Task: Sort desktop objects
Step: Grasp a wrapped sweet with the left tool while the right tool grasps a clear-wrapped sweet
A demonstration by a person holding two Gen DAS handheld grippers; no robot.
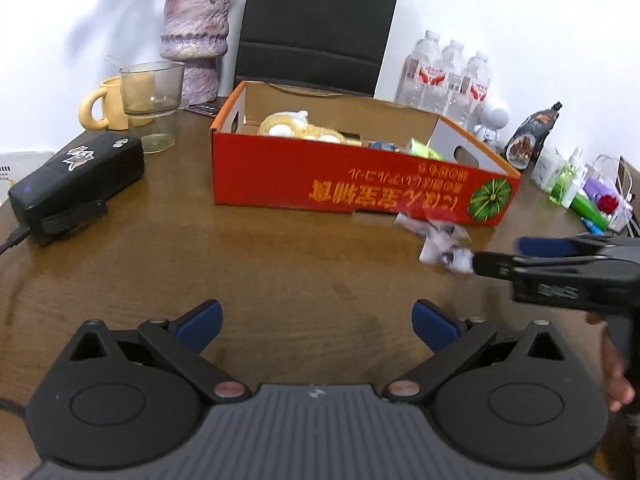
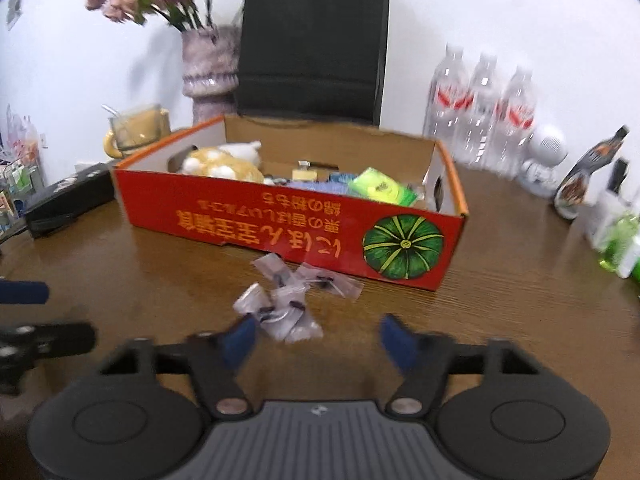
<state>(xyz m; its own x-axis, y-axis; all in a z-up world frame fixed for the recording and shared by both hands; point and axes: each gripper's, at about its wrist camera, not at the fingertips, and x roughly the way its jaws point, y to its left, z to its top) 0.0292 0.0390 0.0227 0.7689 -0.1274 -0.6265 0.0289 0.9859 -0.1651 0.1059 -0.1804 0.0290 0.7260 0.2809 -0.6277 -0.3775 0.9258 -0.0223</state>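
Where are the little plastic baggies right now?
The little plastic baggies lie on the brown table, just in front of the red box, below its pumpkin picture in the right wrist view.

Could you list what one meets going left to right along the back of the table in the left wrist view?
Yellow mug → glass cup → vase → red box → water bottles → white figure → dark pouch.

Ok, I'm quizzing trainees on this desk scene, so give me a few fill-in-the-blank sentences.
The small clear plastic packets lie on the brown wooden ____.
The long cardboard box has a ____ front side.
The yellow and white plush toy lies ____ that box.
Printed on its front is a green ____.

Missing: table; red; inside; pumpkin
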